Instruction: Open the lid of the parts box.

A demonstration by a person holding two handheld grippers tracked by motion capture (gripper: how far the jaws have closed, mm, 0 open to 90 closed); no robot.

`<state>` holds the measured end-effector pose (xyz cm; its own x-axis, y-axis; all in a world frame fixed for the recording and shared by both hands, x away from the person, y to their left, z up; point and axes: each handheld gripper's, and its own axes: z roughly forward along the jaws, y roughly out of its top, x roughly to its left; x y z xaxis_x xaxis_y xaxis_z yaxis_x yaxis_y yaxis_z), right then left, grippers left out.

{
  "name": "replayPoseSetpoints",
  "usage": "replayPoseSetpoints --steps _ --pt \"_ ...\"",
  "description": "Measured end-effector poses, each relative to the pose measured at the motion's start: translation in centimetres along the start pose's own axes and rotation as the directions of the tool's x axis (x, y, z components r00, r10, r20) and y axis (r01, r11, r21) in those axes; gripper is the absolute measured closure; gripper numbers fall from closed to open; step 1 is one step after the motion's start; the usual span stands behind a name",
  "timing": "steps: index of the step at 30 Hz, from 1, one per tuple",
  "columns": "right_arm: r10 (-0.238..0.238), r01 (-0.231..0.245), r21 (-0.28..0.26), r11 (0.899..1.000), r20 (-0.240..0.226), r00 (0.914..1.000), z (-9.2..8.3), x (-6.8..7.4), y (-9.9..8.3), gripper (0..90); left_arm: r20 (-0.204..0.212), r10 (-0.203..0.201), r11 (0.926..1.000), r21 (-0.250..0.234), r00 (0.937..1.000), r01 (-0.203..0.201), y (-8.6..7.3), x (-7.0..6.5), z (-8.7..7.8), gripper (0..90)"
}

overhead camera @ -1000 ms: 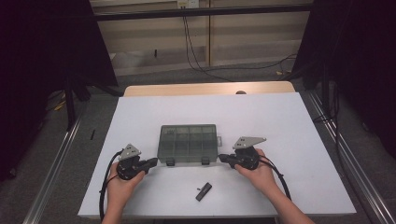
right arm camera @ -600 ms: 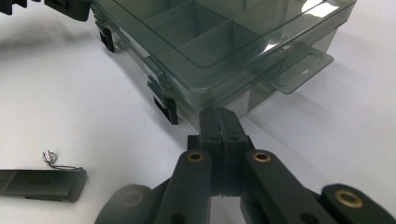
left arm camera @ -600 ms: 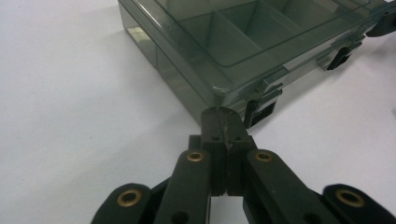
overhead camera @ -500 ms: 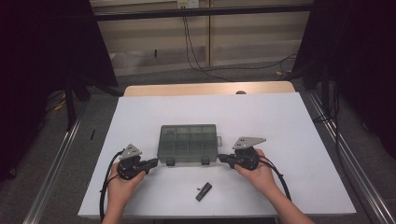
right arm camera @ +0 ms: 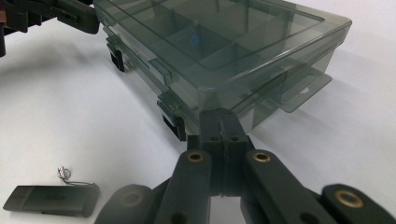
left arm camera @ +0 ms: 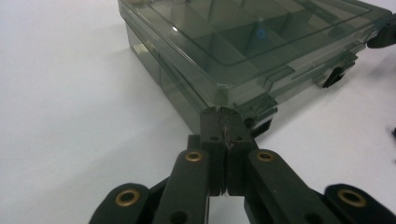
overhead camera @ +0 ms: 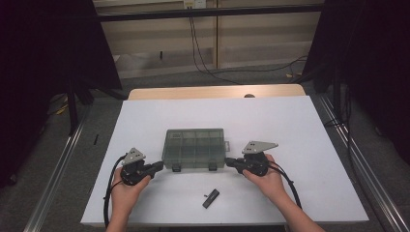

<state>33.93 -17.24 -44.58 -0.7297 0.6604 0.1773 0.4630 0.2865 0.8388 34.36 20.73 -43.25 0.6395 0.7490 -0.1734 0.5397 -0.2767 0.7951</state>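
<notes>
Nothing shifted since the earlier frames. Nearest the desk's front edge, a small black stick (overhead camera: 211, 198), untouched. Beyond it, left tongs (overhead camera: 157, 167) and right tongs (overhead camera: 230, 162), both clenched empty, tips against the front corners of the closed box (overhead camera: 195, 148) mid-desk, probably to steady or square it.

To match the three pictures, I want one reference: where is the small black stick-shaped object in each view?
High view: the small black stick lies on the white table, nearer the person than the grey compartment box.
Left gripper view: I cannot find it; a dark bit at the right edge is too small to tell.
Right gripper view: bottom left, flat on the table.
Shared landmark: the compartment box.
</notes>
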Motion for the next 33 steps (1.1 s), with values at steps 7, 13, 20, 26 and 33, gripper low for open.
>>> replayPoseSetpoints --steps 7,13,20,26,33 --pt "0.004 -0.004 -0.043 0.999 0.008 1.0000 -0.1 0.2 0.3 90.0 -0.010 0.002 0.9996 -0.030 0.9999 -0.002 0.3 -0.1 -0.3 89.3" --pt "0.000 0.003 -0.076 0.997 0.028 0.9996 0.3 0.4 0.5 90.0 -0.010 -0.001 0.9985 -0.054 1.0000 0.001 0.5 -0.3 -0.3 89.3" --pt "-0.025 0.029 -0.080 0.996 0.046 0.9986 0.9 0.7 0.4 90.0 -0.017 -0.001 0.9982 -0.060 0.9998 0.000 0.5 -0.4 -0.1 88.7" --pt "-0.054 0.060 -0.093 0.994 0.065 0.9964 1.2 1.1 0.1 90.0 -0.053 -0.005 0.9965 -0.084 0.9986 0.000 0.5 -0.3 -0.2 82.4" --pt "-0.059 0.067 -0.100 0.993 0.078 0.9952 1.4 1.3 0.0 90.0 -0.082 -0.025 0.9942 -0.107 0.9963 0.016 0.4 -0.2 0.0 73.3"
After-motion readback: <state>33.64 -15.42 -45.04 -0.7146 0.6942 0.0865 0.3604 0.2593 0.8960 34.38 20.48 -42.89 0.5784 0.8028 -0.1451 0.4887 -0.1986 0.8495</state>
